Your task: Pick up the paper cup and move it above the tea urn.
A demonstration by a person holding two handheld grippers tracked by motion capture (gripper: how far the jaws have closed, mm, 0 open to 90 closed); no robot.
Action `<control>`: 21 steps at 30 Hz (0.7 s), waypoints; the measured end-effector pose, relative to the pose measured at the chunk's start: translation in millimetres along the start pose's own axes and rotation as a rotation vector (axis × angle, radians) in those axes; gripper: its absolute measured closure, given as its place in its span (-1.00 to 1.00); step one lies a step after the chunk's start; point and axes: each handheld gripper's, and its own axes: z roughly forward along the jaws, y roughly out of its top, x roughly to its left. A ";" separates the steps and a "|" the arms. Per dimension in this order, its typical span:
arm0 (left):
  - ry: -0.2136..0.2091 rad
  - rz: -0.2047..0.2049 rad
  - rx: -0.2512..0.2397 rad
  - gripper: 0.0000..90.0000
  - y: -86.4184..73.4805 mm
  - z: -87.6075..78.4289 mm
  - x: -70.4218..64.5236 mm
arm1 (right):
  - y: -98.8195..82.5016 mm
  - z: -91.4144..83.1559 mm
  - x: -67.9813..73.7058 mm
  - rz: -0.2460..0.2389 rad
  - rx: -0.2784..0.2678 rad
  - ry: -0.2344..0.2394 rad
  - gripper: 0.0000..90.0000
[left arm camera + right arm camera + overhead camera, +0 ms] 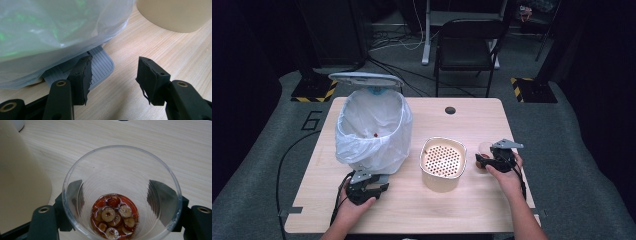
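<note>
A light wooden table (412,210) stands on a grey carpeted floor, with a black folding chair (469,42) beyond its far edge and dark surroundings on both sides. On the table's left part sits a small bin lined with a translucent white plastic bag (373,132), its pale lid (366,79) raised behind it; a small red speck lies inside the bag. In the left gripper view a grey ribbed pedal (100,66) juts from under the bag at the bin's base. Near the middle of the table stands a cream round container with a perforated insert (442,162), its top dotted with rows of holes. Just to its right is a clear plastic cup (122,192); the right gripper view looks down into it, and at its bottom lie sliced, ring-shaped dried fruit pieces (113,216) in a shallow reddish liquid. The right gripper (493,161) has its 2 fingers on opposite sides of the cup, clasping its wall. The left gripper (113,75) rests near the table's front left, just before the bin, its fingers spread wide with nothing between them, the left one close above the pedal.
</note>
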 end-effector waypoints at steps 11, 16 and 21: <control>0.000 0.000 0.000 0.01 0.0 0.0 0.0 | 1.3 -0.1 0.2 -0.050 0.004 0.030 -0.19; 0.001 0.001 0.000 0.01 0.0 0.0 0.0 | 3.9 -1.2 1.6 -0.073 0.013 0.053 -0.17; 0.001 0.001 0.000 0.01 -0.1 0.0 -0.1 | 10.8 -8.5 2.8 -0.095 -0.024 0.081 -0.16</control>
